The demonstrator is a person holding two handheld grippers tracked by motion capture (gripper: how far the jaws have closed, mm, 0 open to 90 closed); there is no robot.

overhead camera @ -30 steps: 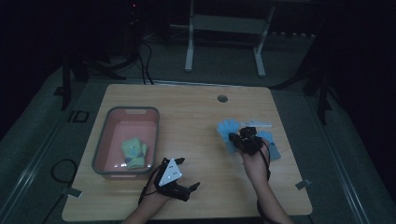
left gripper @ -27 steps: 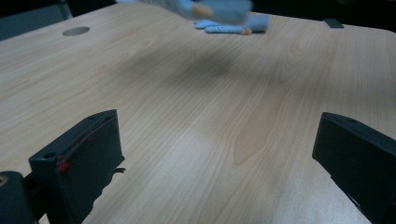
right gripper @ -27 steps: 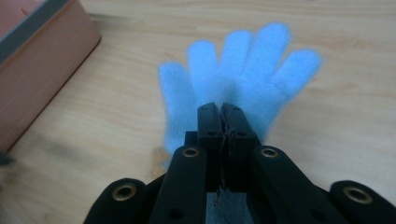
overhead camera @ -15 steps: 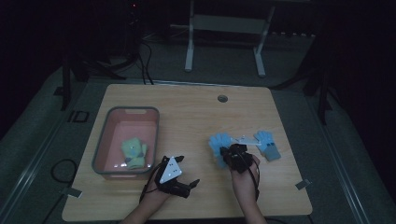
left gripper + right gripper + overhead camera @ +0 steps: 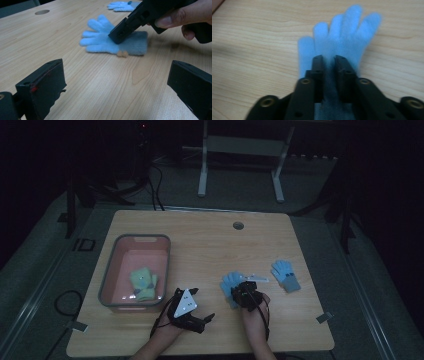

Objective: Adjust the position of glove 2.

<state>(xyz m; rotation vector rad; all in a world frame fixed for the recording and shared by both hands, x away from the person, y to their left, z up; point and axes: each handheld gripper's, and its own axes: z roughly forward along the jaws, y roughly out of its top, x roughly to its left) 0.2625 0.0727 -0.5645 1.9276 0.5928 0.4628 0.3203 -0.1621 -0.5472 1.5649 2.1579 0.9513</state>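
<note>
Where bare table spreads, glove mid-table

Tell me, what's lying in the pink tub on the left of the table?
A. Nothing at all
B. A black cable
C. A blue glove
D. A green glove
D: in the high view a green glove lies in the tub, while the two blue gloves lie out on the table, one under the right claw and one farther right.
</note>
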